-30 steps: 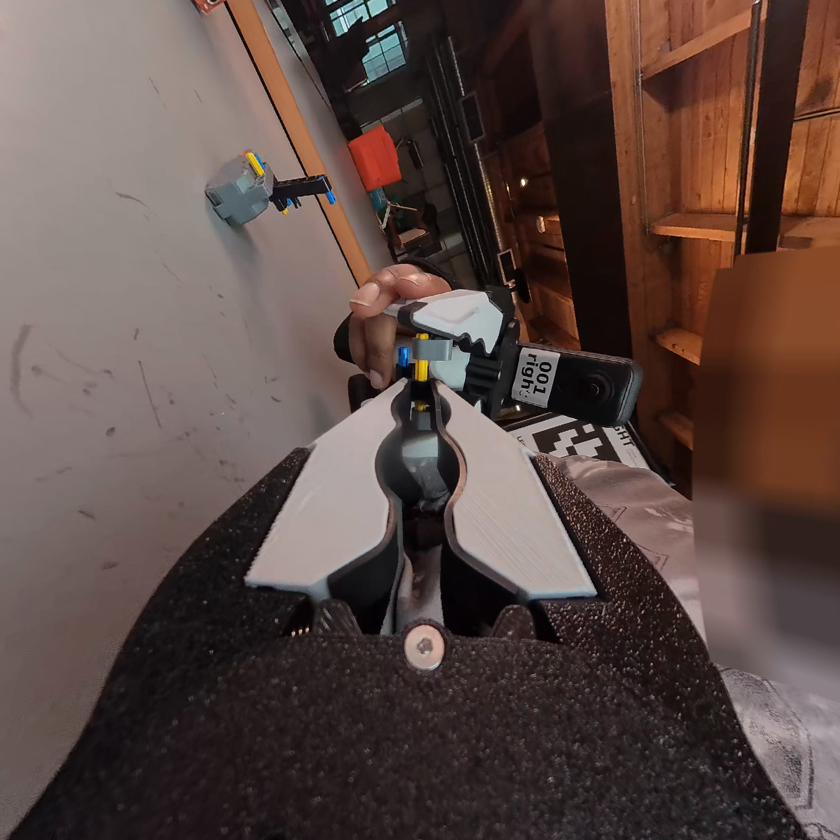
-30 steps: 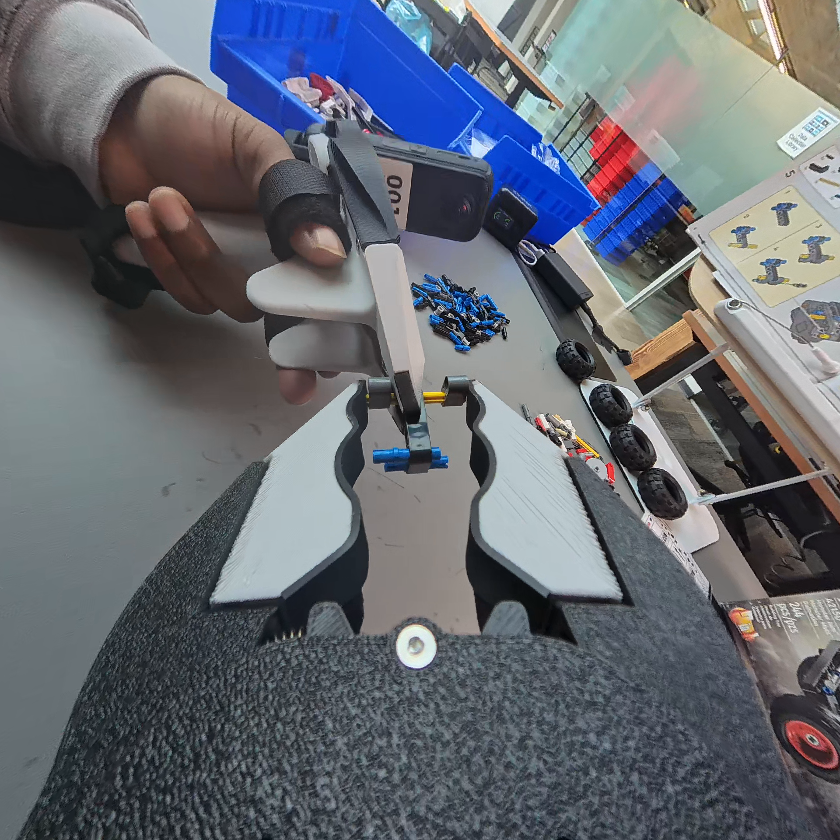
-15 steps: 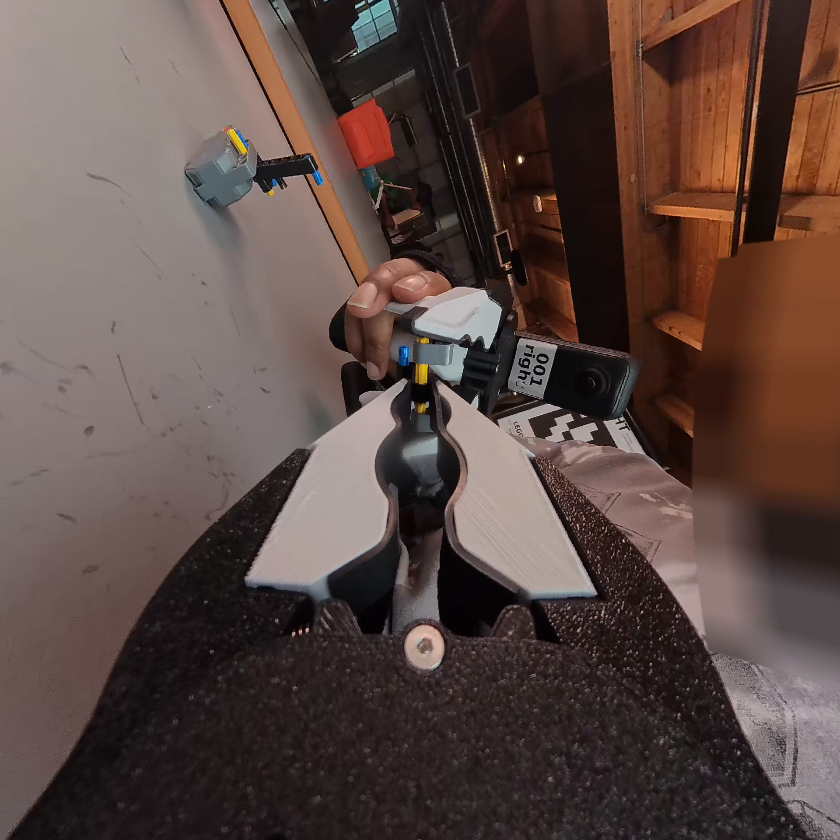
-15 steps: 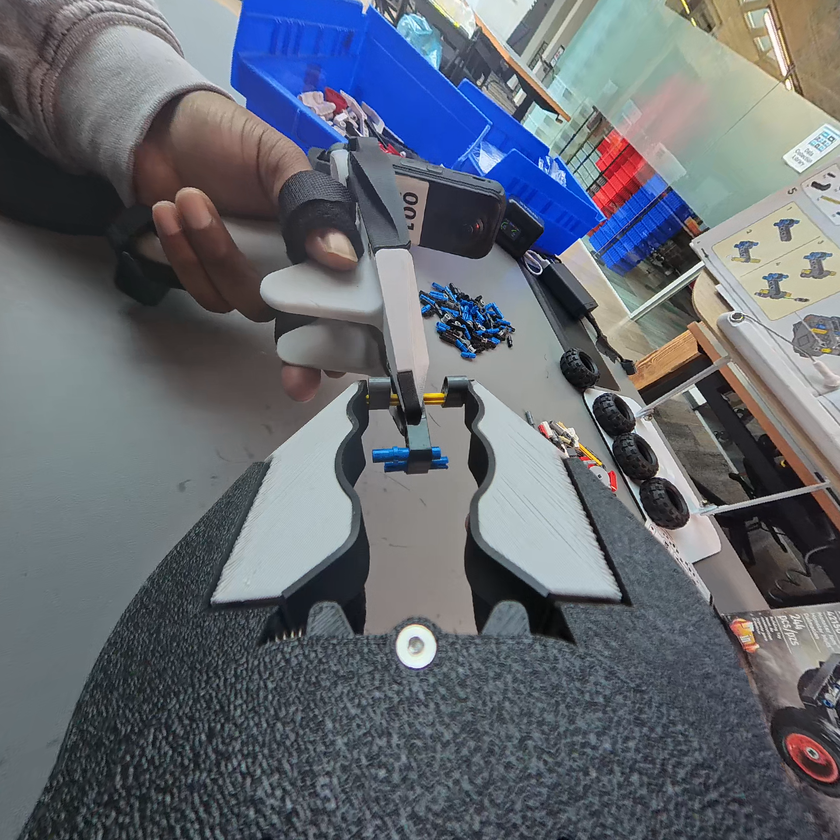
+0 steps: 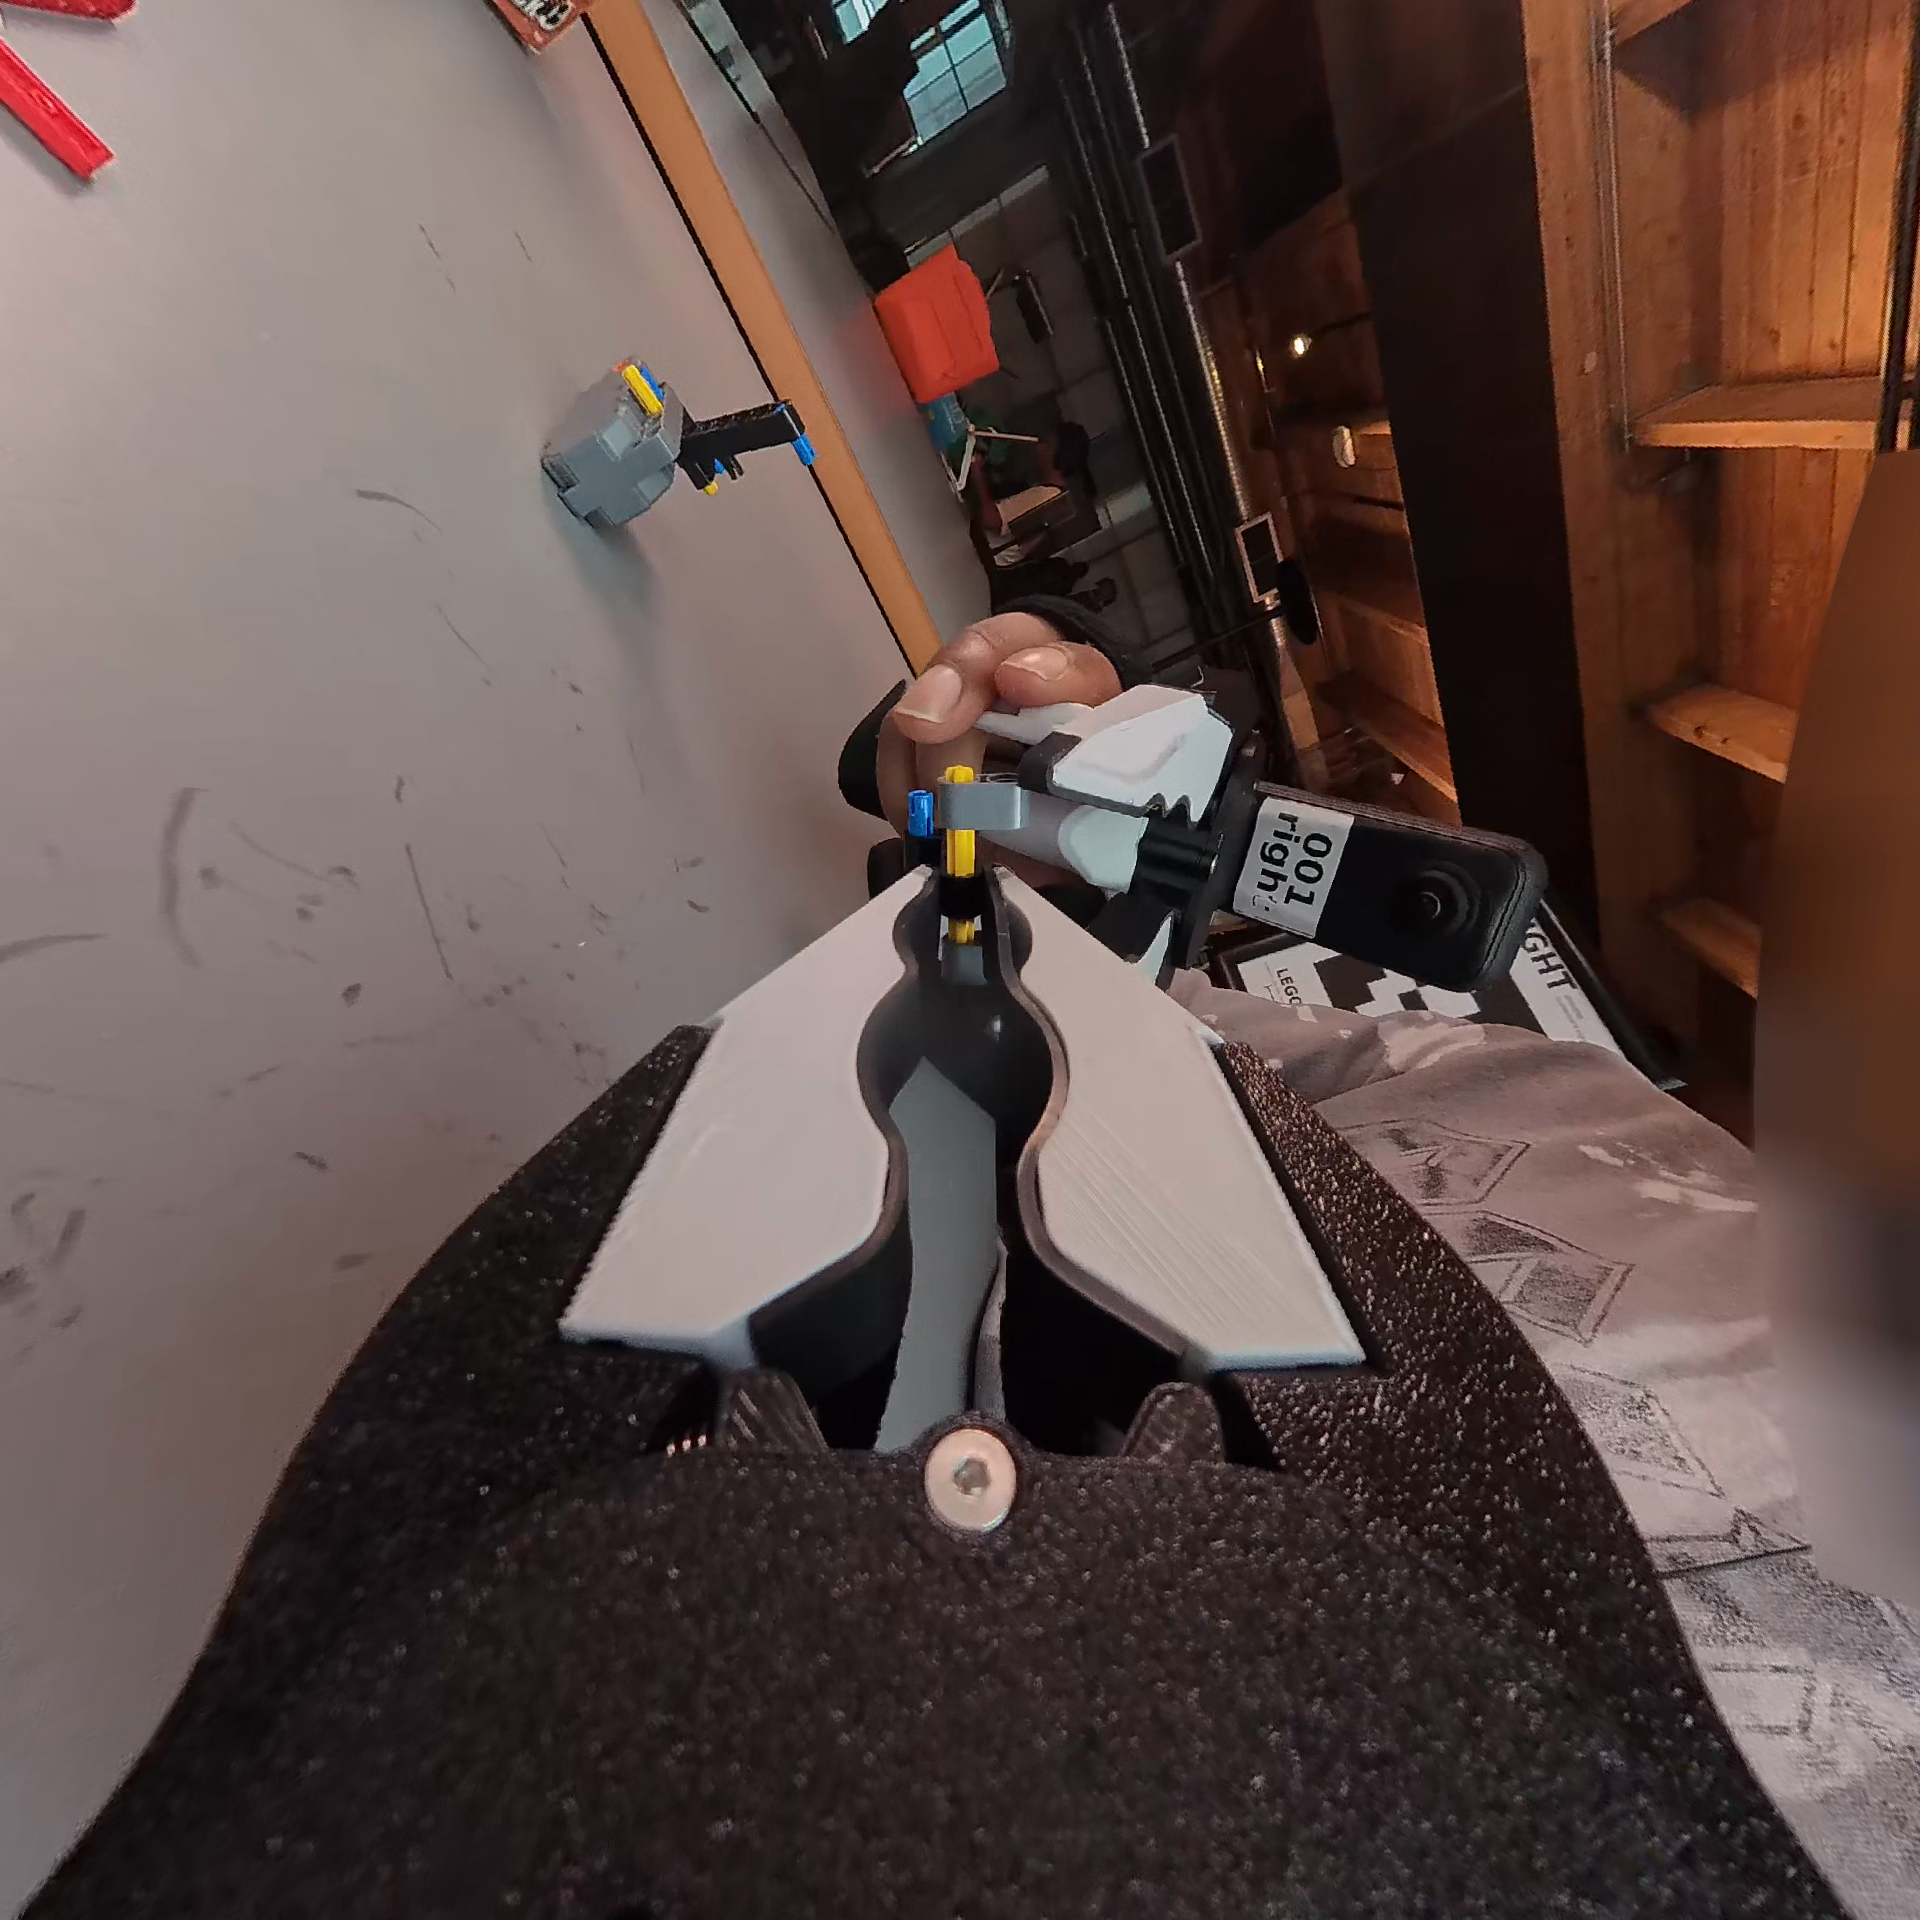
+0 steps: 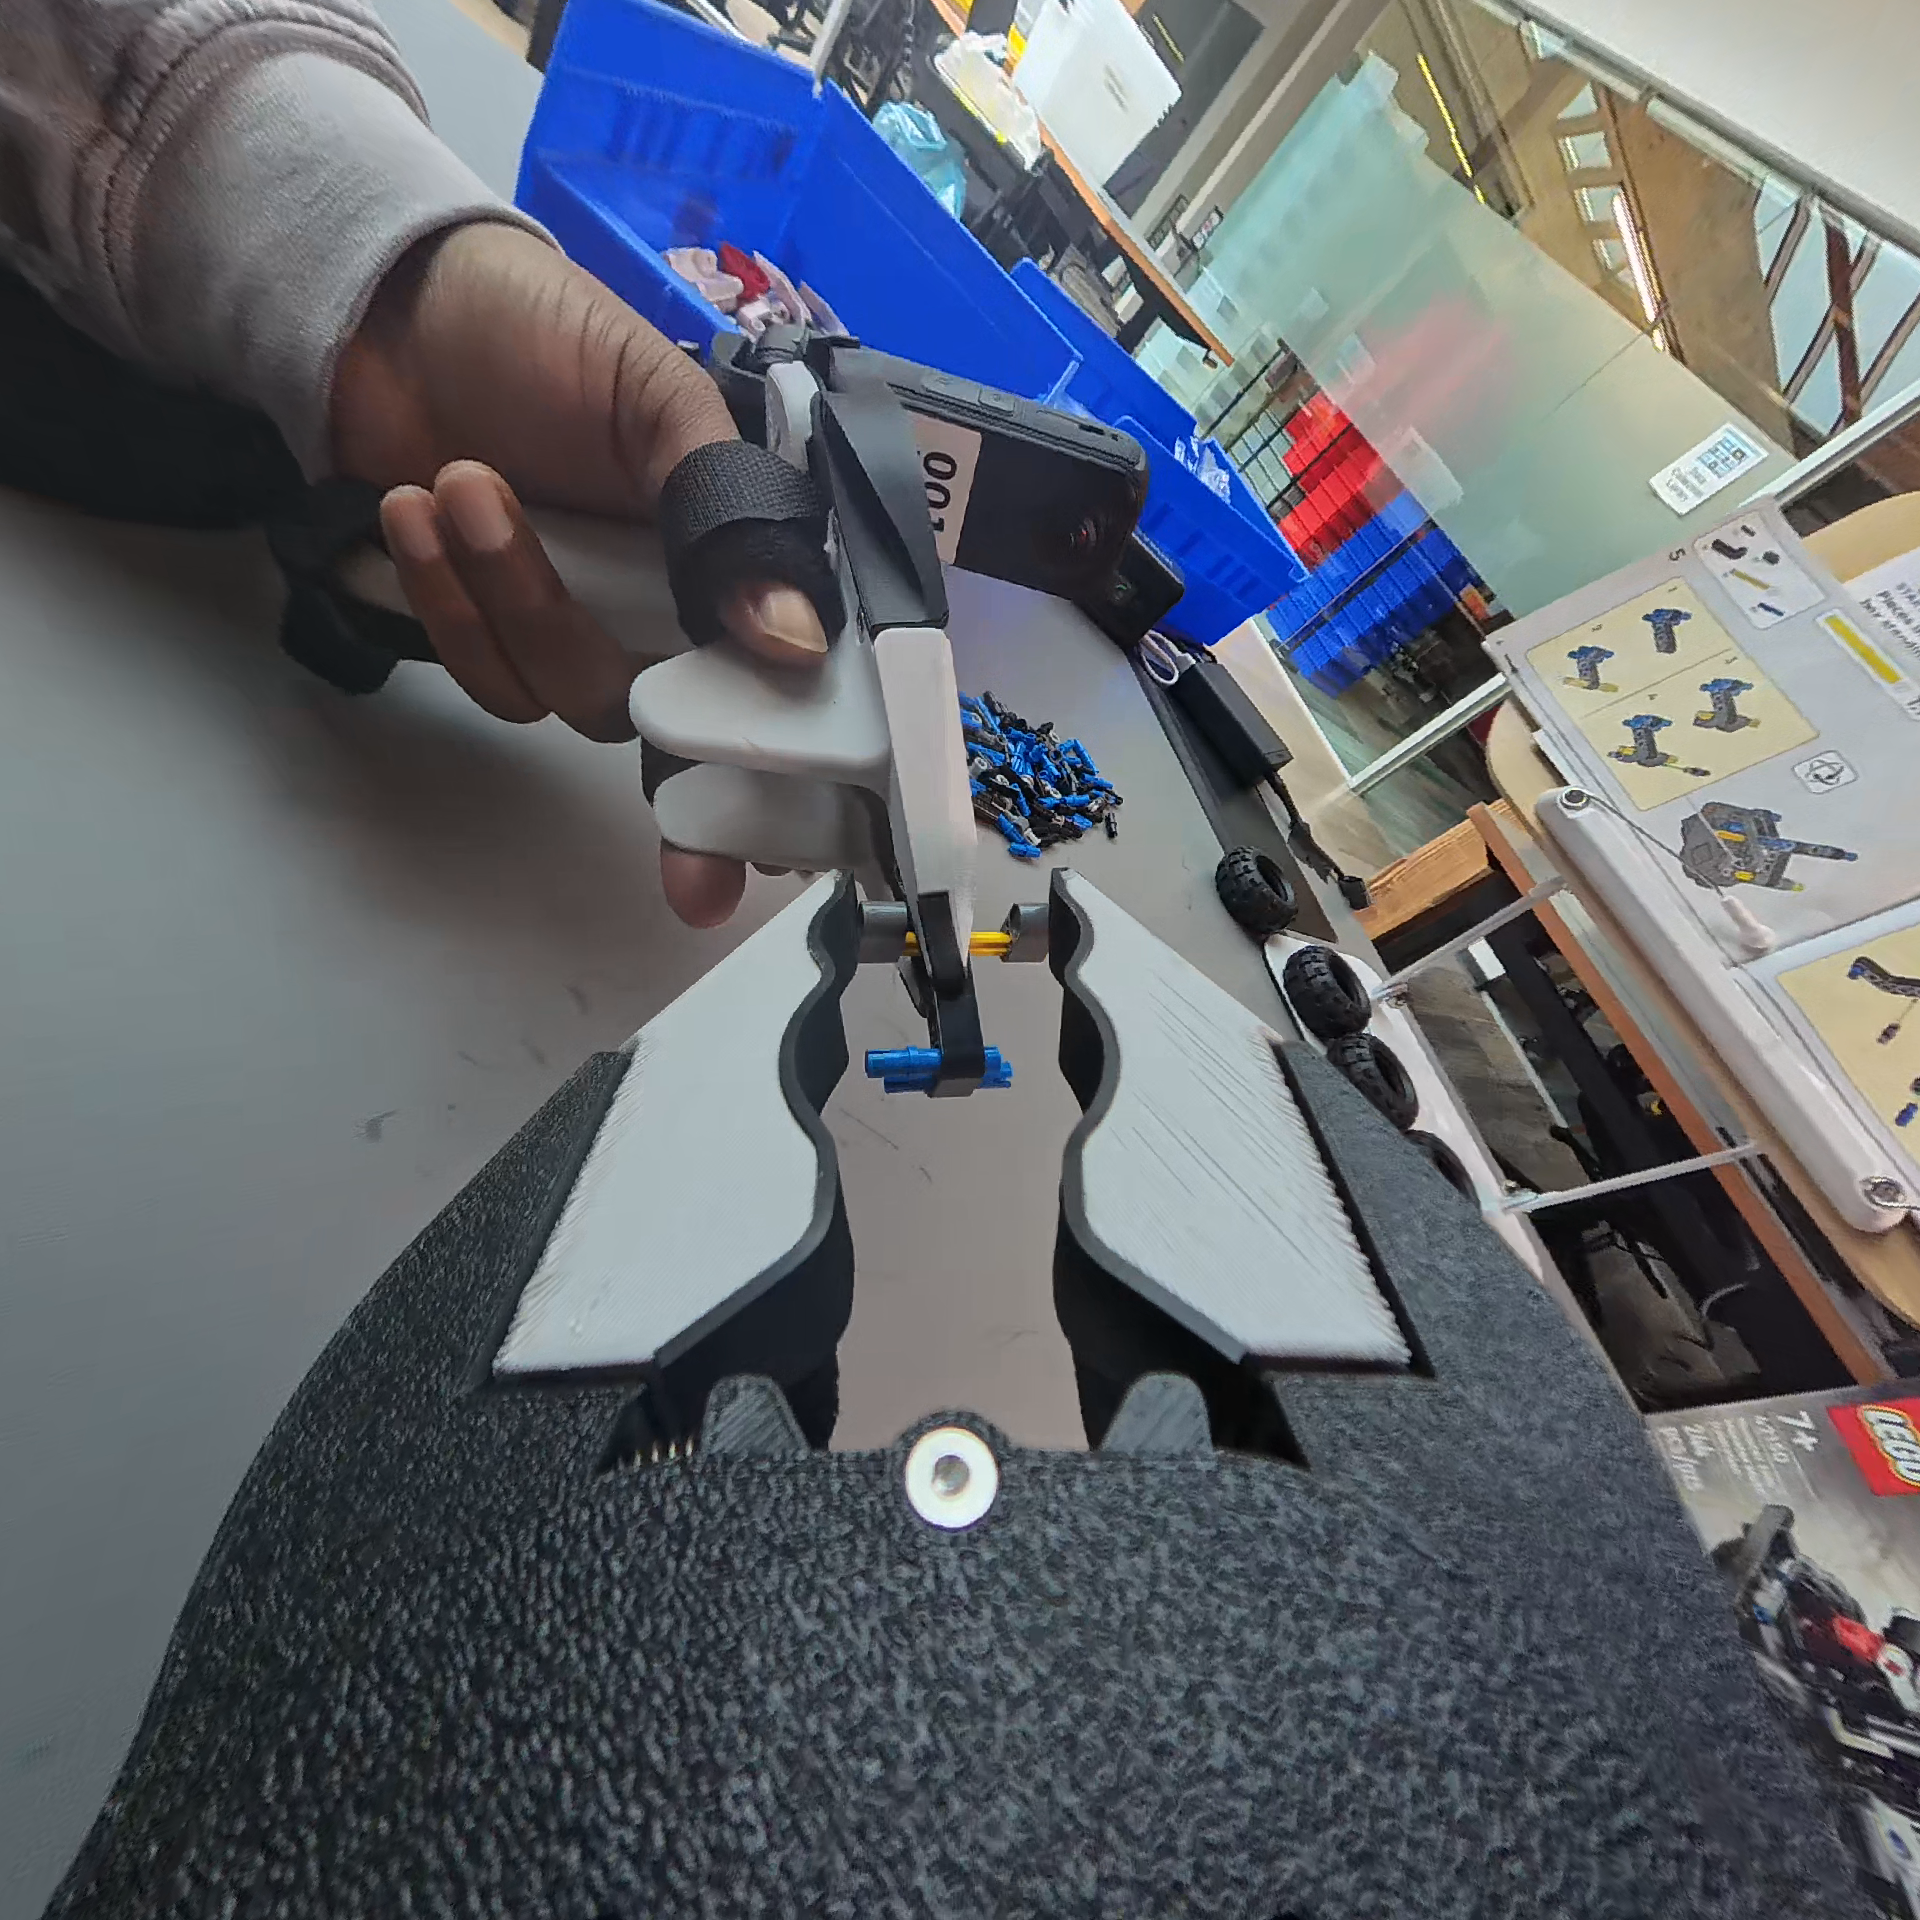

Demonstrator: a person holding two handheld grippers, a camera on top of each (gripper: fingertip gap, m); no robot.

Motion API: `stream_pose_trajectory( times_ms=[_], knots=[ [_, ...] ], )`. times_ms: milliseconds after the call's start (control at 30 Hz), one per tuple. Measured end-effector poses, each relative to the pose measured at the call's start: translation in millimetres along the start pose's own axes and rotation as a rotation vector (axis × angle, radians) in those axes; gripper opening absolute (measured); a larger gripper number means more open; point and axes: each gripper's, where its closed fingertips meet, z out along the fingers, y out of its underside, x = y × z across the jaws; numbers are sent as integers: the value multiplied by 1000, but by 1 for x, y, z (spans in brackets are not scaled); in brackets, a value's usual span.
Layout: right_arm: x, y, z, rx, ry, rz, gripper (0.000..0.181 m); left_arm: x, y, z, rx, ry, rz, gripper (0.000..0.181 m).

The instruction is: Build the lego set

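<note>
Right wrist view: both grippers' fingers (image 6: 1060, 914) pinch the yellow-axle assembly (image 6: 951, 971) above open table (image 6: 260, 987).

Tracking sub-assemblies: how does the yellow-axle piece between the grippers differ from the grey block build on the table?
The slim yellow-axle piece with black arm hangs clamped between left gripper and right gripper; the chunky grey block build lies untouched on the grey table. Both carry blue pins.

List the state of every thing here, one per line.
axle piece, held off the table by both grippers
left gripper, shut on its black beam
right gripper, shut across its ends
grey sub-build, lying on the table, untouched
instruction booklet, open
tyres, loose, unmounted
</note>
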Motion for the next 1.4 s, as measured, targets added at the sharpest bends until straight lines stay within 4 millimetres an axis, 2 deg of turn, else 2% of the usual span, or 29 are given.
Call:
stream_pose_trajectory(
  times_ms=[200, 400, 967, 1067, 1167, 1233, 1400],
  knots=[
    [3, -3, -3, 40, -21, 85, 42, 5, -3, -2, 9, -2, 31, 6],
    [2, -2, -2, 39, -6, 24, 38, 4, -1, -2, 4, 2, 13, 6],
    [-1, -1, -5, 33, -38, 24, 32, 4, 4, 0, -17, 21, -16, 6],
    [1, 0, -2, 28, -21, 49, 34, 2, 2, 0, -8, 30, -36, 6],
    [-2, -1, -1, 41, -50, 87, 50, 0, -4, -3, 21, 20, -41, 6],
    [2, -2, -3, 56, -66, 176, 54, -5, -9, -7, 44, -21, -14, 6],
    [23, 9, -7, 45, -46, 413, 22, -19, -12, -11, 14, -232, 245, 7]
  ],
)
